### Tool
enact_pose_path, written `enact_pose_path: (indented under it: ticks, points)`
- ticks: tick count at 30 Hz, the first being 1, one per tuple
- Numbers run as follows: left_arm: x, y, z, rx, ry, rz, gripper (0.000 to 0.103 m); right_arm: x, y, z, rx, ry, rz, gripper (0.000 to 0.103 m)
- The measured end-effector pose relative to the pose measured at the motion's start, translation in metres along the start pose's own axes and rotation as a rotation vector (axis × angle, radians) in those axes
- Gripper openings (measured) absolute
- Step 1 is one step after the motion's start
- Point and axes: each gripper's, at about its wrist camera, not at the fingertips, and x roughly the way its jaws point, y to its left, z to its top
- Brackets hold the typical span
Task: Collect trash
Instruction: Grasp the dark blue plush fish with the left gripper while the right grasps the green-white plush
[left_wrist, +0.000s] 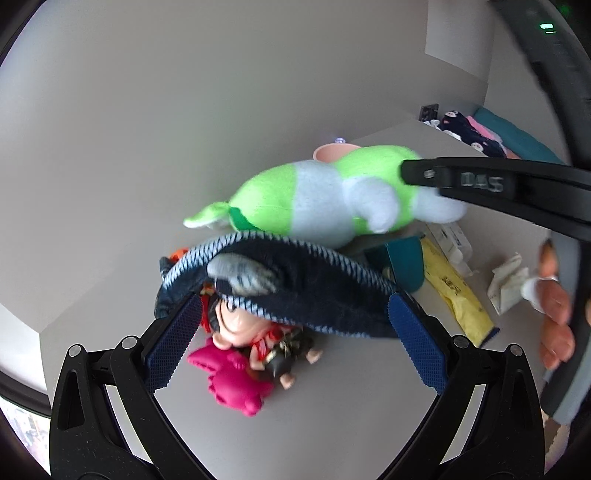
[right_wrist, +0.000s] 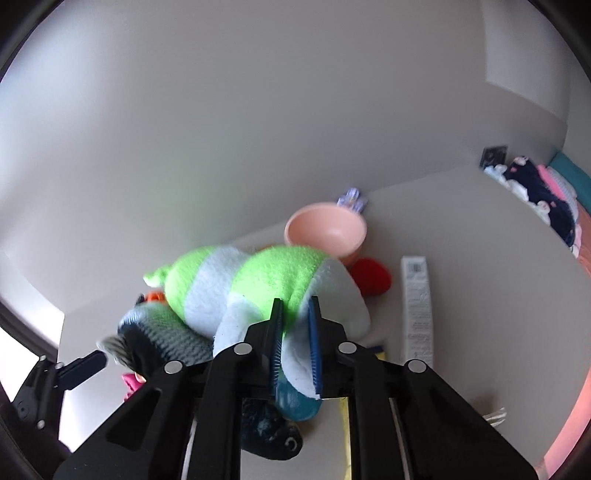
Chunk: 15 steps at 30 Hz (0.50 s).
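Your right tongs (right_wrist: 297, 314) are clamped on a white fleece limb of the lime-green and pale-blue plush toy (right_wrist: 258, 291), which hangs tilted above the pale grey counter (right_wrist: 461, 229); your left tongs (left_wrist: 291, 325) stand spread wide, their blue ribbed pads (left_wrist: 415, 343) to either side of a navy knitted garment with a white zigzag edge (left_wrist: 295, 280), which drapes across the gap, though whether the pads press on it cannot be told; beneath that garment lie a small doll with dark hair and a red outfit (left_wrist: 258, 339) and a bright pink rubbery toy (left_wrist: 232, 384); behind the plush toy sits a salmon-pink plastic bowl (right_wrist: 327, 230), with a red rounded object (right_wrist: 371, 277) just beside it; to the plush toy's right, in the left wrist view, lie a flat yellow plastic wrapper (left_wrist: 454, 291) and crumpled white paper (left_wrist: 508, 282), near the fingers (left_wrist: 554, 306) of your right hand; a long white printed box (right_wrist: 417, 306) lies on the counter right of the plush toy; folded dark patterned clothes (right_wrist: 543, 199) rest at the counter's far right edge.
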Motion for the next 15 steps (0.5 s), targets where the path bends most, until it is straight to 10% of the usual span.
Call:
enact_pose_path:
  ticks: [5,10,15]
  points:
    - [0.025,-0.005,0.007,0.018,0.029,0.063,0.092,-0.022,-0.010,0.005,0.009,-0.072,-0.007,0.011]
    - [0.038,0.001,0.005,-0.029,0.019,0.046,0.035,-0.039,-0.018,0.011,0.012,-0.117,-0.015,0.009]
    - [0.011,0.016,0.008,-0.092,-0.096,0.004,0.022,-0.060,-0.025,0.017,0.009,-0.182,-0.044,0.007]
